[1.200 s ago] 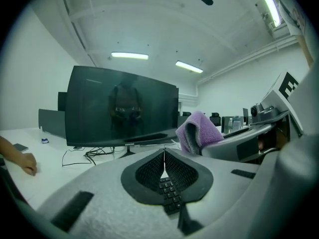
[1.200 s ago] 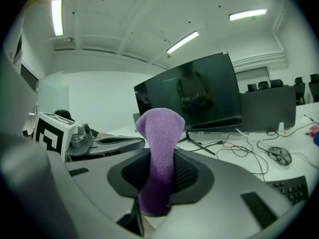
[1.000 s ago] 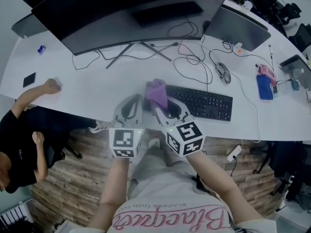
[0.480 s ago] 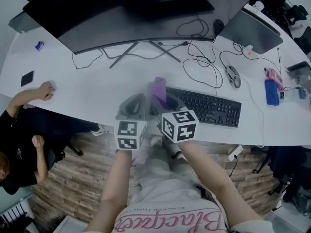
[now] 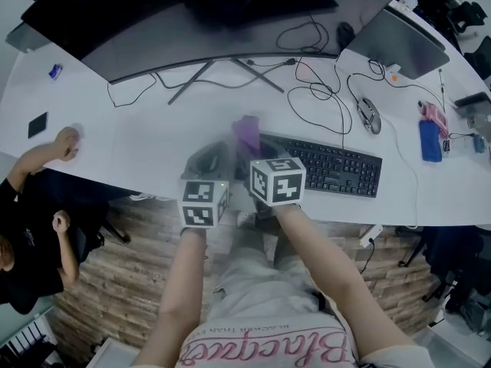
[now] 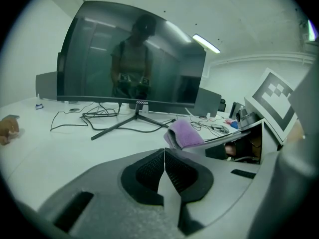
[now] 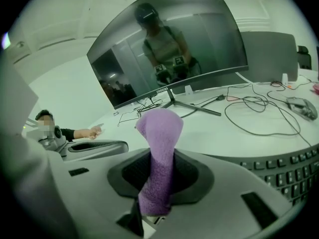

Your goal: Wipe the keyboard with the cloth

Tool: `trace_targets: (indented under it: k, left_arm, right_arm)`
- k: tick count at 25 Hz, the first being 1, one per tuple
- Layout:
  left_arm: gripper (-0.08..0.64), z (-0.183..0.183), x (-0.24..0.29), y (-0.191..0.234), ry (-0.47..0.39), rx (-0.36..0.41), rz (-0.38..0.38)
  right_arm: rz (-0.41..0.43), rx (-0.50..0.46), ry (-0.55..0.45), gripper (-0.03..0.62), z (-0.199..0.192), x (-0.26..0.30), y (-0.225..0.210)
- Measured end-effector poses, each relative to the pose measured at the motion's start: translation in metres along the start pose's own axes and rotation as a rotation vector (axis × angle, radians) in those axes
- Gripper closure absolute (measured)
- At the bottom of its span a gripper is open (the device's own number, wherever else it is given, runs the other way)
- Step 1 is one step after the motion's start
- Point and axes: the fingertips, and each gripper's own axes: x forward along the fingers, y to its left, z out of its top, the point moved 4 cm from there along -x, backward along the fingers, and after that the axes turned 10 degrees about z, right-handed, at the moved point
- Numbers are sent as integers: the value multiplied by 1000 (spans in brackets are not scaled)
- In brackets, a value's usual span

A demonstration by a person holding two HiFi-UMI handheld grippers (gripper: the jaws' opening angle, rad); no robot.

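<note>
Head view: my right hand-held gripper (image 5: 250, 150) carries the purple cloth (image 5: 245, 131) above the worktop (image 5: 153, 140). The keyboard (image 5: 326, 167) runs lengthwise off to its right.

Left gripper view: my left hand-held gripper (image 6: 164, 163) is closed on nothing.

Right gripper view: the jaws pinch the cloth upright, with the keys close on the right, so this hand is the nearer one.

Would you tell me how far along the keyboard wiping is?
Done: the right gripper has the purple cloth clamped. In hand: it holds the cloth by the keyboard, at its left end. Left: the wiping; the cloth isn't on the keys. The left gripper is shut, empty.
</note>
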Motion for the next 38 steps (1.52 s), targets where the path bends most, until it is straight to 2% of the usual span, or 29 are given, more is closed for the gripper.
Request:
trace_targets:
  k: [8,16,38]
  left_arm:
    - [552,-1,4,1,34,-6,32]
    - [552,-2,9,-11,53,6,43]
    - [552,1,18,-83,67,30,19]
  right_arm:
    - [-39,-113,50,495,3,6,-4]
    - [-44,-150,52,495,4,-3,-10]
    - [-62,-111,36,495,-2,-55,-61]
